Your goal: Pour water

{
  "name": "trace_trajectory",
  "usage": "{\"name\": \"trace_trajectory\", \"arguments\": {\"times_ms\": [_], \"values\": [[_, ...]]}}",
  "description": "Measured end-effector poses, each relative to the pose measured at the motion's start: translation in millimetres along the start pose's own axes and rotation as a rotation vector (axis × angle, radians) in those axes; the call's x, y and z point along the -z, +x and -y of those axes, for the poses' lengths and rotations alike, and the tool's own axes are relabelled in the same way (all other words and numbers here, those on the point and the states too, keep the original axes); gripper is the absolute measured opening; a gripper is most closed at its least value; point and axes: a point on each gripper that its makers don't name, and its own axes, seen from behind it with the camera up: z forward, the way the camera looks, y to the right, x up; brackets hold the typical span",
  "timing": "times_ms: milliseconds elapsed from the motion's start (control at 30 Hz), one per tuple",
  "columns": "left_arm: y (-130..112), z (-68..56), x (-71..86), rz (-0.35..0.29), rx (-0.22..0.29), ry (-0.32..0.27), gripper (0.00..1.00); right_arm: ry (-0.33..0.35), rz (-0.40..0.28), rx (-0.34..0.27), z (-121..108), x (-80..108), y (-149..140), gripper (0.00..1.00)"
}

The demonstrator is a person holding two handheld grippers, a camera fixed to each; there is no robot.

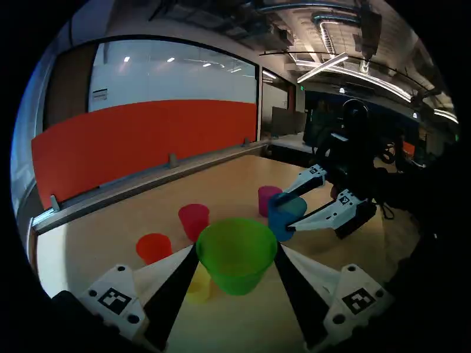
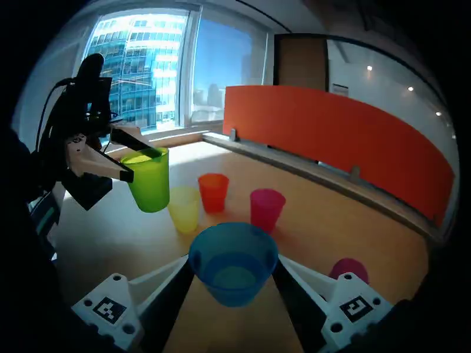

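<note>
Green cup (image 1: 236, 259) clamped in my left tool (image 1: 235, 247), blue cup (image 2: 234, 275) (looks part-filled) gripped by right tool (image 2: 234, 259); both upright, pour pending.

Three cups (image 2: 212, 191) cluster on table (image 2: 353, 217), fourth (image 2: 348, 269) apart.

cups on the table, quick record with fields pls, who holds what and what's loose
left tongs: shut on green cup, roughly upright
right tongs: shut on blue cup, upright
blue cup contents: seems to hold some liquid low down
loose cups: yellow cup, orange cup, pink cup, purple cup, all upright
surface: wooden table
pour: not yet begun, neither held cup tipped
</note>
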Motion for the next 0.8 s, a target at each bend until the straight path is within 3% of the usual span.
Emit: {"name": "trace_trajectory", "arguments": {"times_ms": [267, 600, 800], "values": [[22.6, -11.6, 22.4, -0.083, -0.013, 0.011, 0.89, -0.014, -0.105, 0.006, 12.1, 20.3, 40.0, 0.9], [45.6, -29.0, 44.1, -0.188, 0.026, 0.003, 0.89, -0.003, -0.243, 0.026, 35.9, 44.6, 91.2, 0.9], [54.6, -35.2, 52.2, -0.225, 0.035, -0.005, 0.89, 0.009, -0.29, 0.023, 45.7, 50.6, 109.1, 0.9]]}}
